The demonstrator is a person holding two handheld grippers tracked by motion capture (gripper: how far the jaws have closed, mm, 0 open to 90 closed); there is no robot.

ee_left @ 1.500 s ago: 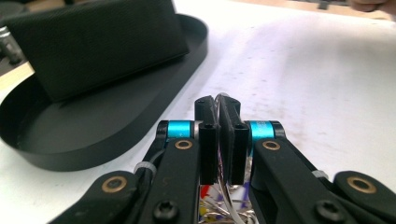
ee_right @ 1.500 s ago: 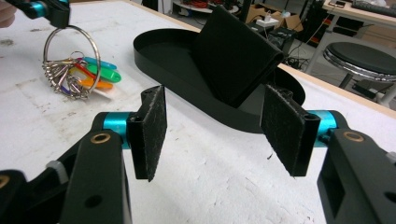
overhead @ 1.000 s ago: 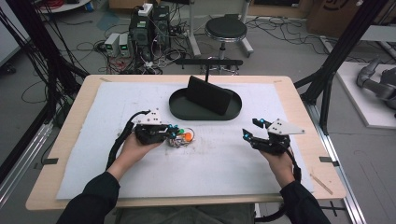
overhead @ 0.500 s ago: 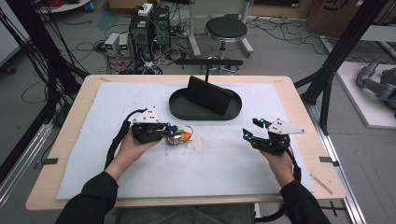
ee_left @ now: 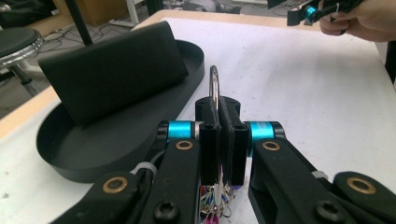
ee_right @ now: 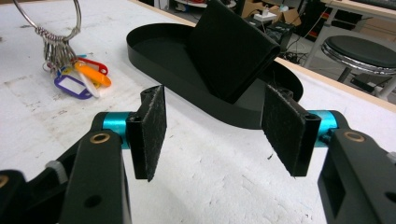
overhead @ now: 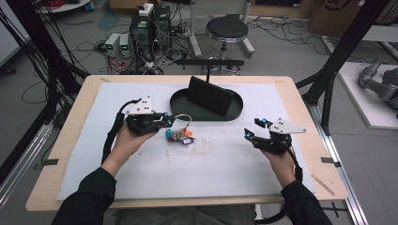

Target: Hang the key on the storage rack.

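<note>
A metal key ring (overhead: 184, 120) carries several keys and coloured tags (overhead: 180, 137). My left gripper (overhead: 170, 123) is shut on the ring and holds it upright, while the tags rest on the white mat. In the left gripper view the ring (ee_left: 214, 80) pokes up between the shut jaws (ee_left: 219, 105). My right gripper (overhead: 252, 127) hovers open over the mat's right side, well apart from the keys. In the right gripper view the keys (ee_right: 56, 49) and tags (ee_right: 88, 74) lie far left of its open jaws (ee_right: 219, 126).
A black oval tray (overhead: 180, 103) sits at the mat's far middle, just beyond the keys, with a black folded wallet (overhead: 210, 97) leaning in it. The tray (ee_left: 93, 149) and wallet (ee_left: 112, 70) lie left of my left jaws. A stool and cables stand beyond the table.
My left gripper has drawn slightly up and away from the person with the ring, which now stands upright over the tags. The right gripper has stayed put.
</note>
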